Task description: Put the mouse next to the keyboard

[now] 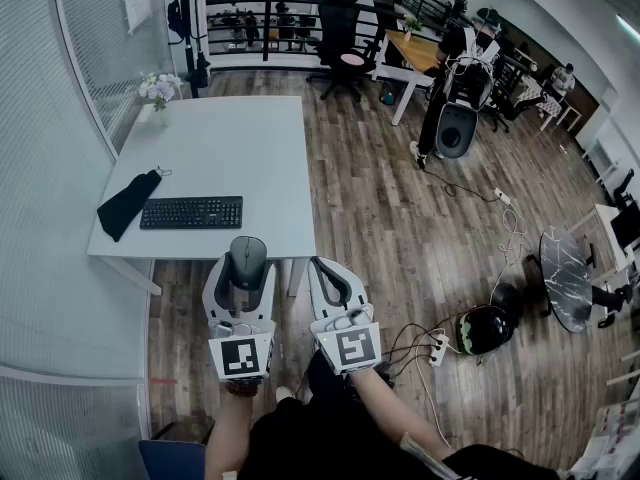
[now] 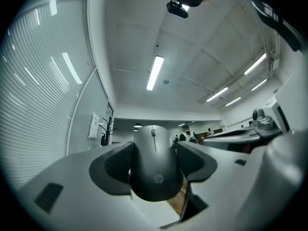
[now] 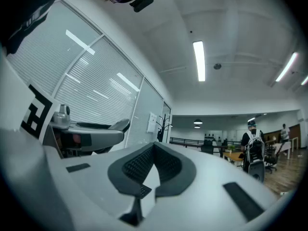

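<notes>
Left gripper [image 1: 247, 262] is clamped on the mouse [image 2: 155, 165] by its sides, in the air at the table's [image 1: 230, 138] near edge (keyboard [image 1: 191, 212] lies on it, apart); right gripper [image 3: 154, 153] alongside, jaws together, empty

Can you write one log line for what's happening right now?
left gripper: shut on mouse | right gripper: shut, empty | mouse: not yet on table | keyboard: on table

The mouse [image 2: 155, 165] is smooth matt plastic; the table [image 1: 235, 143] top smooth, pale; the floor [image 1: 400, 218] wood-grain planks; the black bag [image 1: 127, 205] at left is perhaps cloth.
</notes>
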